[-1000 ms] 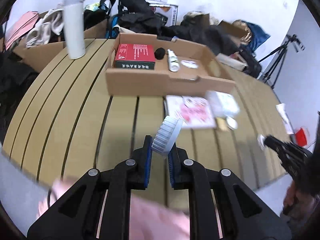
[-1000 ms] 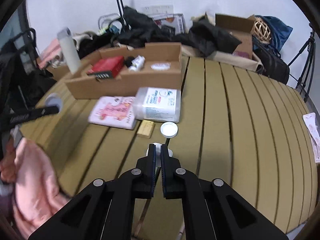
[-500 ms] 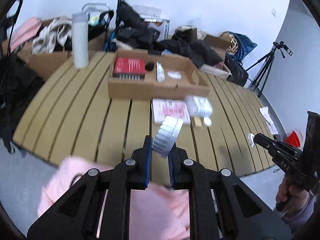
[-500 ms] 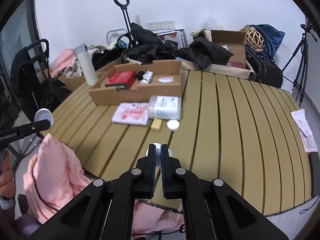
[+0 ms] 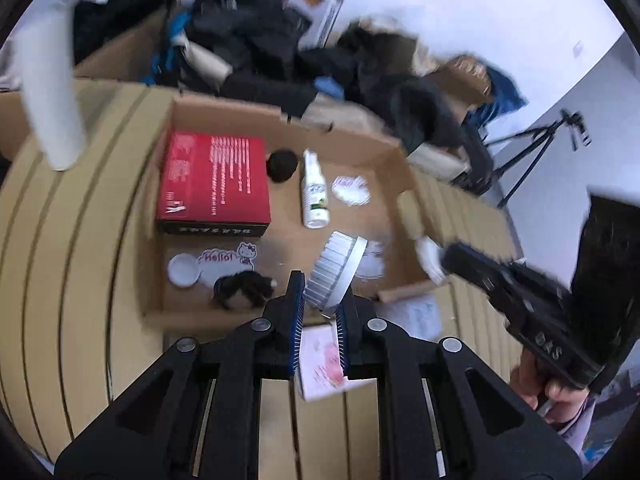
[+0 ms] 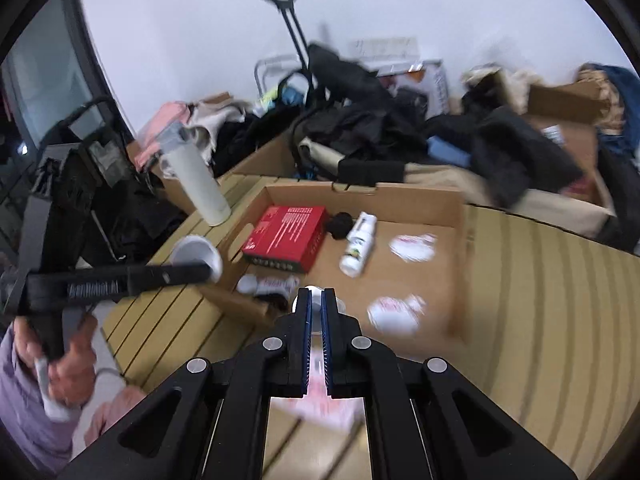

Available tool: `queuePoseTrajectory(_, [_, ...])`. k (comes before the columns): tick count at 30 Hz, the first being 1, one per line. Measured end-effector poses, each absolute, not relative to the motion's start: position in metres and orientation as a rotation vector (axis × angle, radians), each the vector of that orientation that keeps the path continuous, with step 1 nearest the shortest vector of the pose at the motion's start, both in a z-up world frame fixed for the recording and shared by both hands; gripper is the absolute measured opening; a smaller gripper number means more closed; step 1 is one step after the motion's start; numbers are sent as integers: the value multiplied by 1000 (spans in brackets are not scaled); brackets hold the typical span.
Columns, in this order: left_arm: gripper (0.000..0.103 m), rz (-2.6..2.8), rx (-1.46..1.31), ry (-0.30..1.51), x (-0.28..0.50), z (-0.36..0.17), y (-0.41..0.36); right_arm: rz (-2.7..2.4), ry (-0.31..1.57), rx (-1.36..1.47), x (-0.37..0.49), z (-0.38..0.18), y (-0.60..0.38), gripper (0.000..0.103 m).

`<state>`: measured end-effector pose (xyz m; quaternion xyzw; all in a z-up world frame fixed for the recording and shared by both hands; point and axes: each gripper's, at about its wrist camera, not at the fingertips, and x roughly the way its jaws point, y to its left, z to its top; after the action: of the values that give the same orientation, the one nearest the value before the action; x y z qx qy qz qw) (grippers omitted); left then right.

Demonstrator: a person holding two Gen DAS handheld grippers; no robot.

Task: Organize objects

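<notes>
Left gripper [image 5: 318, 304] is clamped on a ribbed white cap [image 5: 338, 270], held tilted between the blue pads, right above the near edge of the open cardboard box [image 5: 224, 112] on the slatted tabletop [image 5: 80, 280]. Inside the box: a red carton [image 5: 214, 180] at the left, a black ball [image 5: 281, 165] just beside it, a white spray bottle [image 5: 314, 190] lying flat, and a small round label [image 5: 351, 189] beyond that. Nearer the front wall sit a white lid [image 5: 183, 270], a Hello Kitty sticker [image 5: 230, 258] and a black fuzzy thing [image 5: 244, 286]. A pink booklet [image 5: 320, 360] lies on the tabletop under the gripper, outside the box. A tall white flask [image 5: 50, 92] stands off to the left, well apart from the box.

Right gripper [image 6: 316, 304] is pressed nearly together, pinching something small and white [image 6: 316, 300] whose edges just peek out either side of the pads; too blurred to name. It hangs over the box's near wall too. From the right wrist view the left gripper stretches in from the left with the cap at its tip, a hand [image 6: 60, 364] in a lilac sleeve gripping its handle. Everything is motion-blurred
</notes>
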<state>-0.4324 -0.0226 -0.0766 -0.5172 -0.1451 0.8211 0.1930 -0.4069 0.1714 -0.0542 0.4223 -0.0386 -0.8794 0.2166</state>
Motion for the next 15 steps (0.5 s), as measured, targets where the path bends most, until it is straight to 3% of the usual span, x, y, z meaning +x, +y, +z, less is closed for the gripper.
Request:
queuePoseTrajectory(7, [14, 2261, -1515, -313, -470, -133, -11, -2304, -170, 1380, -510, -117, 124, 5])
queuePoseTrajectory(9, [33, 2285, -1534, -277, -473, -140, -13, -2311, -159, 1449, -526, -136, 115, 6])
queuePoseTrajectory(10, [48, 2296, -1522, -272, -472, -139, -15, -2308, -158, 1468, -532, -140, 113, 6])
queuePoseTrajectory(11, [56, 2305, -1501, -268, -470, -138, -17, -2290, -154, 1488, -537, -147, 110, 7])
queuePoseTrajectory(12, [57, 2314, -1484, -262, -468, -135, -20, -2279, -161, 1482, -538, -149, 110, 9])
queuePoseTrajectory(13, [60, 2322, -1470, -257, -464, -129, -25, -2277, -179, 1460, -536, -149, 111, 18])
queuePoseTrajectory(14, [66, 2331, -1461, -251, -460, -124, -29, -2287, -194, 1443, -534, -146, 114, 36])
queuePoseTrajectory(15, [69, 2350, -1454, -240, -456, -116, -33, -2296, -204, 1434, -533, -143, 116, 47])
